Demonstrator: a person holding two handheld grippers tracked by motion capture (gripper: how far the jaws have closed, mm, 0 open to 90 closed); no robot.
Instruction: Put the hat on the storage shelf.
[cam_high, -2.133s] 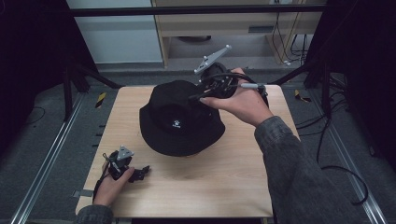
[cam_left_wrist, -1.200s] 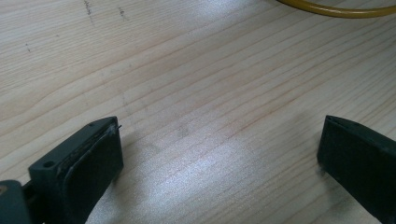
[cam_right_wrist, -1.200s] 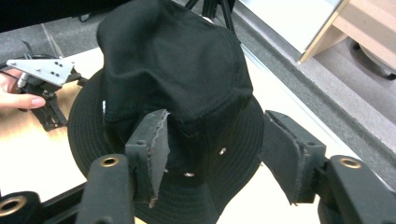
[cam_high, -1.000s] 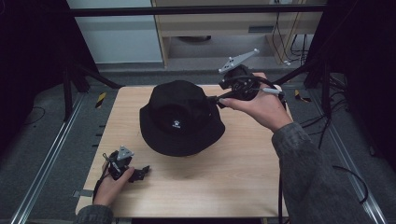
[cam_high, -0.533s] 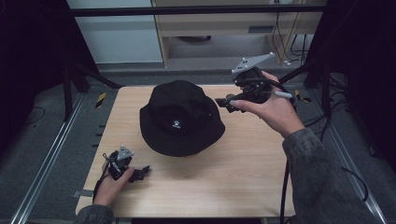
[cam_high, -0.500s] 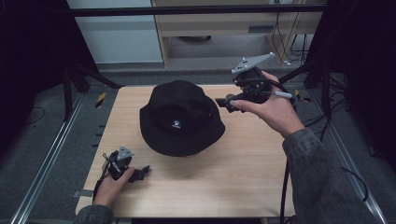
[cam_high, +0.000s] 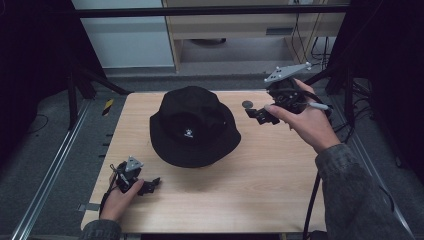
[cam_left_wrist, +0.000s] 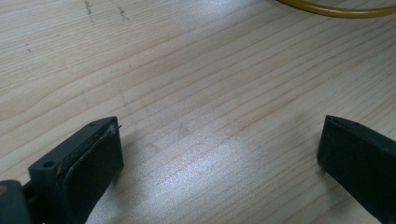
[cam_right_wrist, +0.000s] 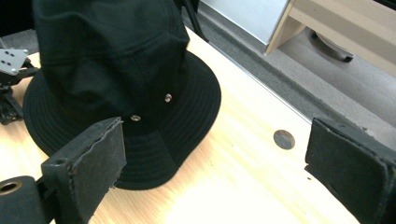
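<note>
The black bucket hat (cam_high: 194, 127) lies crown up on the tabletop (cam_high: 270, 180), a little toward the far edge and left of the middle, its brim flat on the wood. Compared with two seconds ago, when the right gripper (cam_high: 261, 114) was at the hat's crown, that gripper now hangs off the hat's right side, near the far right corner, and touches nothing; its jaws have just been opening and stand spread wide with only bare wood between them. The hat itself has not shifted. The left gripper (cam_high: 148, 186) rests near the front left corner, as before, its jaws also spread over empty wood.

The right gripper view shows two small metal eyelets (cam_right_wrist: 167, 97) on the hat's crown and a round dark disc (cam_right_wrist: 284, 139) set in the tabletop near the far edge. The left gripper view shows a yellow cable (cam_left_wrist: 336, 9) curving across the wood beyond the jaws.
</note>
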